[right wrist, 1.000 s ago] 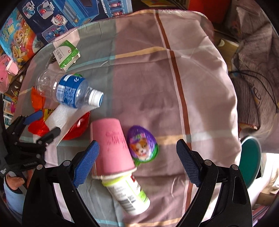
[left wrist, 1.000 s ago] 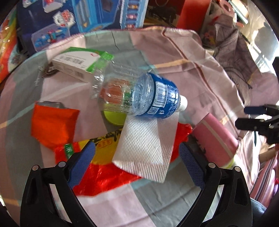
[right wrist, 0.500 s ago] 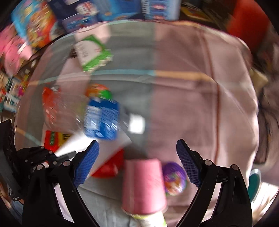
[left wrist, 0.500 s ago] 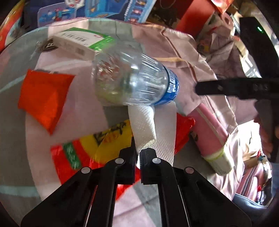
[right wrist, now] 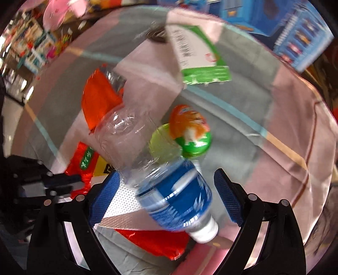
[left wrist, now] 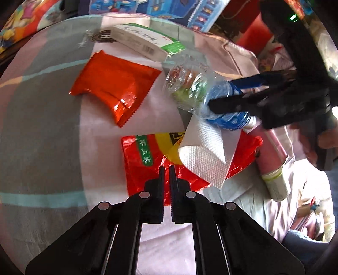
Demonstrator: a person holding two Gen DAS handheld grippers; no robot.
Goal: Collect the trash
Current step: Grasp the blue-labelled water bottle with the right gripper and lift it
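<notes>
Trash lies on a striped cloth. A clear plastic bottle with a blue label [left wrist: 211, 101] [right wrist: 169, 186] lies on a white paper napkin [left wrist: 207, 152] [right wrist: 122, 203]. My right gripper [right wrist: 166, 192] is open, its jaws either side of the bottle's label; it also shows in the left wrist view [left wrist: 238, 93]. My left gripper [left wrist: 166, 171] is shut and empty, just above a red and yellow wrapper [left wrist: 152, 160] and left of the napkin's folded corner.
An orange snack packet [left wrist: 114, 91], a white and green carton [left wrist: 145, 42] [right wrist: 196, 52], a pink cup [left wrist: 272, 152] nested on a white and green cup, and an orange-green toy egg [right wrist: 190, 131] lie around. Toy boxes [left wrist: 169, 8] stand behind.
My left gripper closed on the napkin, then pulled back left; the napkin's corner is now folded and free. My right gripper swung left and down around the bottle.
</notes>
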